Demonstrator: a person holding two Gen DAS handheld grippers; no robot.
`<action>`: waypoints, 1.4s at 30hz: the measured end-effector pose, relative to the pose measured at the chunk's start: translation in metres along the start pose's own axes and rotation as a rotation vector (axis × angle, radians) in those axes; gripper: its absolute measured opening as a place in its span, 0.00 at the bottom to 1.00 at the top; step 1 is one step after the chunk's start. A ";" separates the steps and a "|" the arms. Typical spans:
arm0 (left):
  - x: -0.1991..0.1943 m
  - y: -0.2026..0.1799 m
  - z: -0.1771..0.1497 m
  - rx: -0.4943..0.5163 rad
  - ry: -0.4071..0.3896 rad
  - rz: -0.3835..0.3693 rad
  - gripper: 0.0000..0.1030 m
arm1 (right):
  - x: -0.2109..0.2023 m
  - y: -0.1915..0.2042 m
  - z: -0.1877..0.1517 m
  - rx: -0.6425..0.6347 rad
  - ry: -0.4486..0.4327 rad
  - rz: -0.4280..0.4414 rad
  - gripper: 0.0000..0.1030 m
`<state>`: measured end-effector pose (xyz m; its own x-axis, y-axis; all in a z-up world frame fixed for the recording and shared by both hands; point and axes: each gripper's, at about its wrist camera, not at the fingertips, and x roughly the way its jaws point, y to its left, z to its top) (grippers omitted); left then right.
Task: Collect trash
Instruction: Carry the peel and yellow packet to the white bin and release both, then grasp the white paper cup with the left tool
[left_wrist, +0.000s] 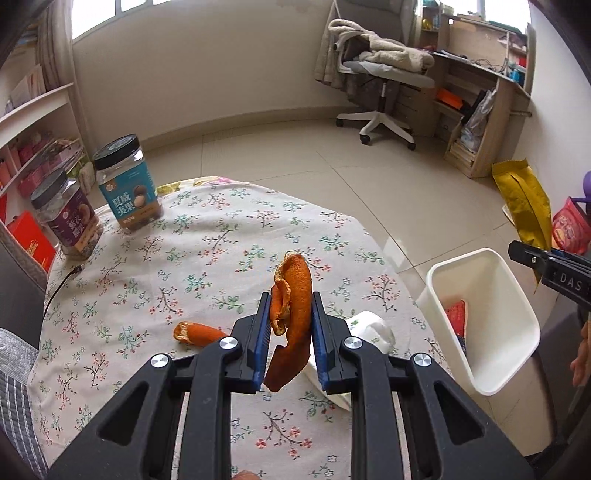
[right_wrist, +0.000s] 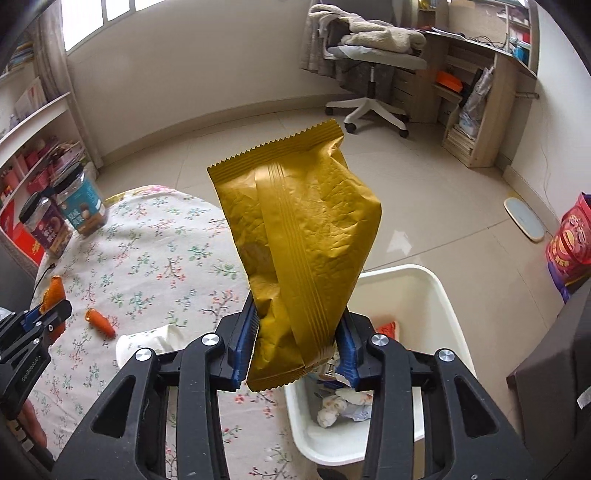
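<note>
My left gripper (left_wrist: 290, 300) is shut on a curled strip of orange peel (left_wrist: 301, 280) and holds it above the floral tablecloth (left_wrist: 221, 236). A second peel piece (left_wrist: 199, 332) lies on the cloth just to its left, and a crumpled white paper item (left_wrist: 369, 328) lies to its right. My right gripper (right_wrist: 297, 325) holds a puffy yellow snack wrapper (right_wrist: 295, 221) upright between its blue pads, over the near edge of the white bin (right_wrist: 436, 280). That bin stands off the table's right side with wrappers and crumpled paper inside. The left gripper (right_wrist: 55, 310) shows at the far left.
Two lidded snack jars (left_wrist: 125, 181) (left_wrist: 66, 214) stand at the table's far left, and a black cable (left_wrist: 59, 288) runs beside them. Beyond the table are tiled floor, an office chair (left_wrist: 380, 74) and a desk. A red bag (right_wrist: 569, 236) sits on the floor at right.
</note>
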<state>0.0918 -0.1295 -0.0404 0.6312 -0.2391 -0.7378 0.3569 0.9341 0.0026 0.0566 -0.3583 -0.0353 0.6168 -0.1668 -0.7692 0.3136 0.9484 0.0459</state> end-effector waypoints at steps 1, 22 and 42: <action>0.000 -0.008 0.001 0.014 -0.002 -0.009 0.20 | 0.000 -0.008 -0.002 0.017 0.005 -0.012 0.48; 0.026 -0.195 0.022 0.143 0.094 -0.281 0.42 | -0.016 -0.144 -0.026 0.233 0.026 -0.266 0.93; 0.059 -0.112 0.003 0.362 0.278 -0.064 0.77 | 0.000 -0.092 -0.022 0.052 0.110 -0.186 0.93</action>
<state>0.0913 -0.2495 -0.0825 0.4090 -0.1674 -0.8970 0.6383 0.7550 0.1502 0.0118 -0.4394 -0.0531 0.4635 -0.3047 -0.8320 0.4534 0.8883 -0.0728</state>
